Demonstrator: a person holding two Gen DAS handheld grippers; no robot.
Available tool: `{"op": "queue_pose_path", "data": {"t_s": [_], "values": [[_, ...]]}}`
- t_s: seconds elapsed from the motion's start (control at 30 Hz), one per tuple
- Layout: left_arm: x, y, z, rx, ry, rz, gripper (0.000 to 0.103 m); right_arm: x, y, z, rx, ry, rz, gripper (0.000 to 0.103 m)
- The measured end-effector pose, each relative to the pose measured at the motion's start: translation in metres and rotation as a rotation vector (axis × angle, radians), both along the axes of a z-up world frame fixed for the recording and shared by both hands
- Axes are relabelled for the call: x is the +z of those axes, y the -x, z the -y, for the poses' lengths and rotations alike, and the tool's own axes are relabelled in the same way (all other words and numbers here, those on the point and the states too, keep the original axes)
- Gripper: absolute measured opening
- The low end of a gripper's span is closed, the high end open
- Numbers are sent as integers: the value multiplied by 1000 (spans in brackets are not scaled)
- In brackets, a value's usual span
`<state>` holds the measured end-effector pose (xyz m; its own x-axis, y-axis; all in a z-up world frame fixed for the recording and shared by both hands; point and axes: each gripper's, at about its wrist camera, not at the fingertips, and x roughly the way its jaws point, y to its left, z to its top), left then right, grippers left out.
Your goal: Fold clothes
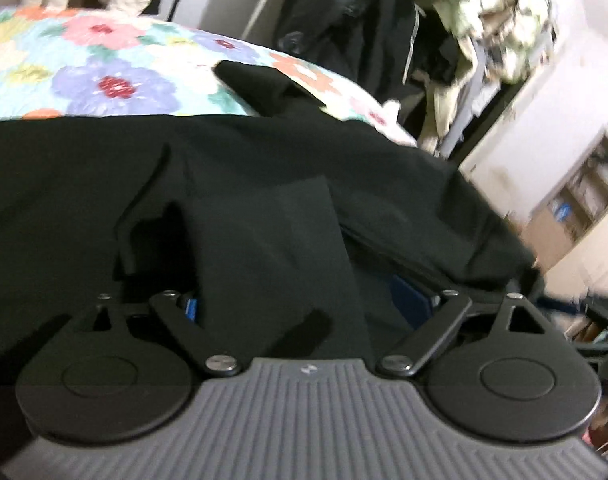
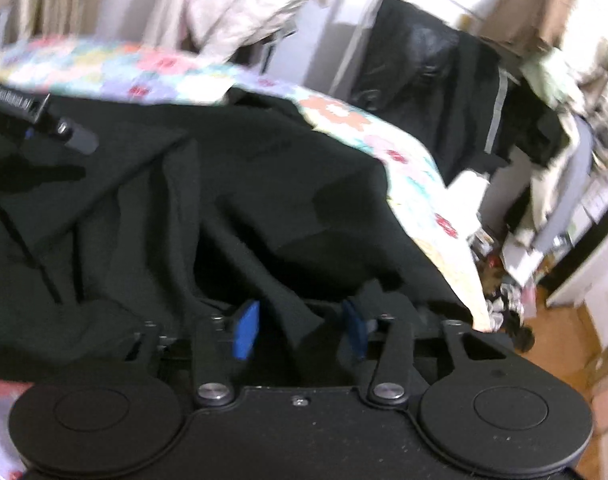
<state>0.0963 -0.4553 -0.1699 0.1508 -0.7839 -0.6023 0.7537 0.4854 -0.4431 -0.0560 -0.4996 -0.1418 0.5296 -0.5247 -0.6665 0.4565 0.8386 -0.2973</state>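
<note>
Sprawling across a flower-print bedspread, a black garment fills most of both wrist views, its long axis running roughly side to side in the left wrist view and one narrow end reaching up toward the far edge of the bed. The left gripper has cloth bunched over its spread fingers; whether it grips cannot be told. The right gripper, blue pads apart, has a fold of fabric between them.

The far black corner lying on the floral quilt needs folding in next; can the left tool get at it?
Probably not yet: the left tool has the black garment bunched between its blue pads, though nothing covers that corner.
</note>
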Motion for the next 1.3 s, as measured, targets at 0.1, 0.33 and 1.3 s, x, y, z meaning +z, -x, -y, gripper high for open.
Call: {"op": "queue_pose_path", "data": {"t_s": [0.1, 0.33, 1.3], "values": [[-3, 9, -2, -56, -36, 95, 98, -3, 2, 9, 15, -51, 38, 45], [-22, 13, 0, -75, -215, 315, 32, 7, 32, 41, -59, -241, 297, 6], [134, 113, -7, -128, -242, 539, 8, 134, 204, 1, 235, -150, 464, 36]]}}
